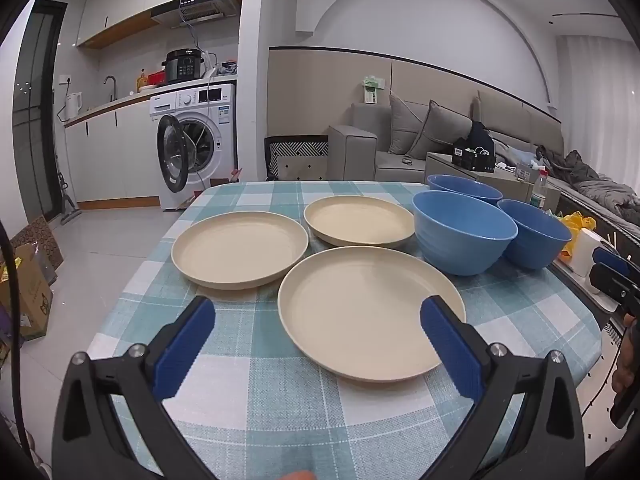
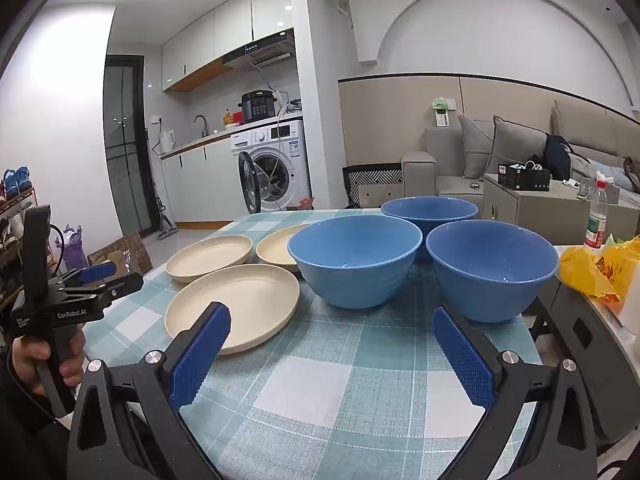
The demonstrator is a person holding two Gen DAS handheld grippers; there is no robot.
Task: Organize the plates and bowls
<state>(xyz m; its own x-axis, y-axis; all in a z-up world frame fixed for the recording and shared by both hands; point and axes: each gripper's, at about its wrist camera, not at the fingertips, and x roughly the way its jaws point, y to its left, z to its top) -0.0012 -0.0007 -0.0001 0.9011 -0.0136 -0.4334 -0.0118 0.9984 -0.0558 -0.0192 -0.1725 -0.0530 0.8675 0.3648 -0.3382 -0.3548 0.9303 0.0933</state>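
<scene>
The counter point(image 1: 280, 420) runs off my near edge in both views. On it, three cream plates point(image 1: 370, 316) lie left and three blue bowls point(image 2: 354, 264) right; the far bowl point(image 2: 430, 210) sits half hidden behind the others. My left gripper point(image 1: 318, 320) and right gripper point(image 2: 332, 328) both hold their jaws released, grasping nothing. Only my right view reads "GenRobot.AI" on the left gripper's body.
</scene>
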